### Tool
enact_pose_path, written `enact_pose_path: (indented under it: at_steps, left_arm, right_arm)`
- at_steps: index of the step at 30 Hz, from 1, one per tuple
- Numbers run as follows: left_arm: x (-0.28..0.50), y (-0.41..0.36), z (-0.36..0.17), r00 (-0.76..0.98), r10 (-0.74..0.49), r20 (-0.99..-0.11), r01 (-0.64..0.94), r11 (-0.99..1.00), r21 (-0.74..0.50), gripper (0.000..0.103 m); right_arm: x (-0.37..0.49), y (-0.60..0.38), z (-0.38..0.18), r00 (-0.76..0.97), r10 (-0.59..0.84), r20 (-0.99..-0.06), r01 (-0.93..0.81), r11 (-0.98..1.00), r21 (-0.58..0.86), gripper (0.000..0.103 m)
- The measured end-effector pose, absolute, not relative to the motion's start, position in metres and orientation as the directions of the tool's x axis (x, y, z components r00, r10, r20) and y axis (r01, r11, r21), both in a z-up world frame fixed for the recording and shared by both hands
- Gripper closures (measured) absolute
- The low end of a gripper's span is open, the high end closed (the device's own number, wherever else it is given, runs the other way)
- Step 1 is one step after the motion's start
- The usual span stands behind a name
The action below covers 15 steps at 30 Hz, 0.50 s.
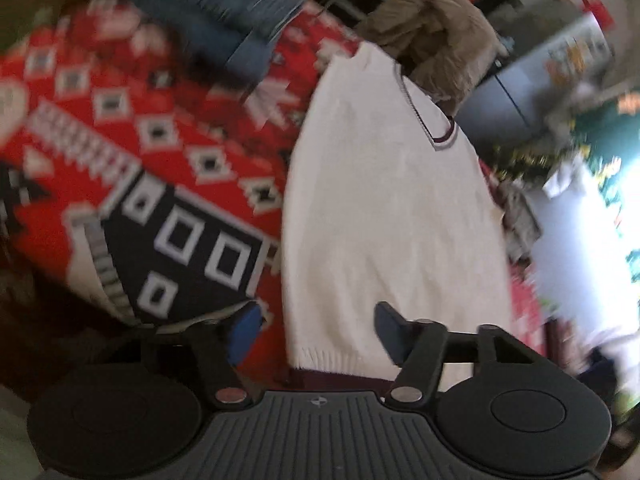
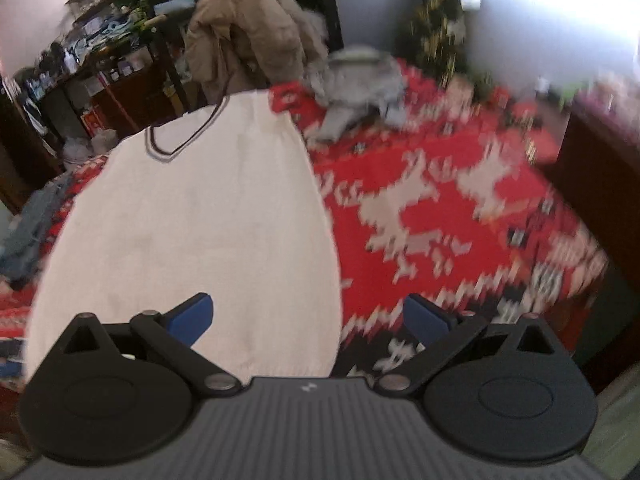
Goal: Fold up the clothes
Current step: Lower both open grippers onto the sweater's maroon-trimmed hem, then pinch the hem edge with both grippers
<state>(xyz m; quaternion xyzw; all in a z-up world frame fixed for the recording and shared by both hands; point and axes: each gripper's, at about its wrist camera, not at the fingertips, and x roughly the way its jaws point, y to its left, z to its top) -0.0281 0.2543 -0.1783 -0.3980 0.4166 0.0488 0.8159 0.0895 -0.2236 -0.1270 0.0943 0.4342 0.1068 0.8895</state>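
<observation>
Red patterned blanket (image 2: 460, 208) spreads under everything, giving a flat bed for folding. White sweater (image 1: 384, 200) lies face up ahead of both sets of fingers, sides apparently already turned in, neckline at the far end. Left gripper (image 1: 316, 332) hangs over the hem with fingers spread, pinching nothing; right gripper (image 2: 308, 320) straddles the sweater's edge, also spread and empty. Motion blur smears the jeans (image 1: 224, 12) and tan coat (image 2: 244, 28) beyond.
</observation>
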Motion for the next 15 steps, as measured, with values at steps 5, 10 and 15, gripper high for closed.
enact_pose_path:
  at_steps: [5,10,15]
  left_arm:
    - [-0.029,0.256,-0.191,0.670,-0.367,-0.645,-0.365,0.593,-0.717,0.052]
    - [-0.027,0.250,-0.204,0.676,-0.453,-0.580,-0.324,0.524,-0.787,0.052]
    - [-0.030,0.246,-0.206,0.652,-0.519,-0.553,-0.295,0.498,-0.815,0.053]
  right_arm:
    - [0.090,-0.249,-0.145,0.534,0.403,-0.743,-0.036,0.889,0.457,0.001]
    - [0.088,-0.266,-0.164,0.493,0.494,-0.716,0.027,0.814,0.580,0.001]
    - [0.089,-0.282,-0.186,0.442,0.577,-0.687,0.119,0.721,0.683,0.001]
